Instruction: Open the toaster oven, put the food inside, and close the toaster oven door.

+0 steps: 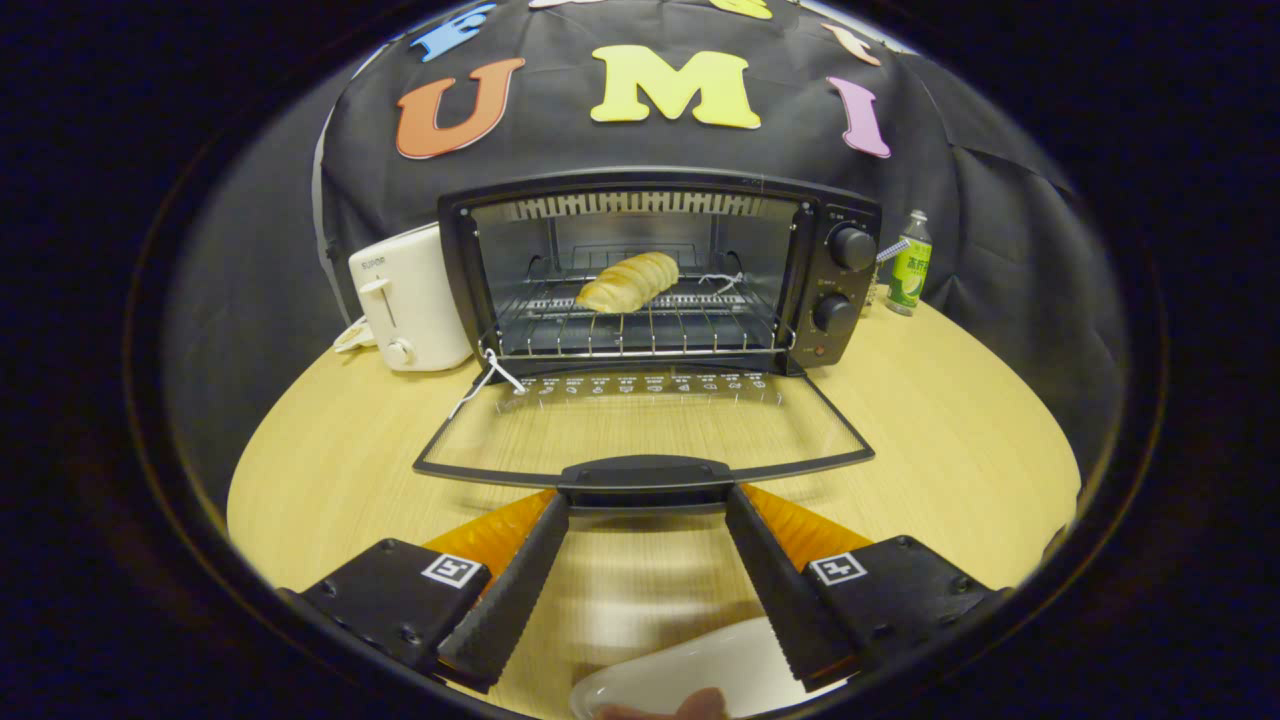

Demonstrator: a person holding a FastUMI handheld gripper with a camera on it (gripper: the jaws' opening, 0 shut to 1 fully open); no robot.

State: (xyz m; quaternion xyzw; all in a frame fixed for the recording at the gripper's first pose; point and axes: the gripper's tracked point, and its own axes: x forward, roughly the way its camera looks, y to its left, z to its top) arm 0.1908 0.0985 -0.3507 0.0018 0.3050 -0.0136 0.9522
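Now spread wide, claw (647, 520) straddling handle (645, 472) of stiff, hinged glass door (640, 420); best lifted by that handle, bread (628, 281) already racked.

The tongs (647, 500) point forward and level, fingers (515, 580) spread wide apart with nothing gripped between them.

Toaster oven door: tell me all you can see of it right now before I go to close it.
The toaster oven door is fully open, folded down flat toward the tongs and lying level just above the wooden table. It is a clear glass pane in a thin black frame, hinged along the oven's lower front edge, with a row of small printed marks near the hinge. A black bar handle runs along its near edge. The tongs are open, their tips at the handle's two ends. A white string hangs by the hinge's corner nearest the white toaster.
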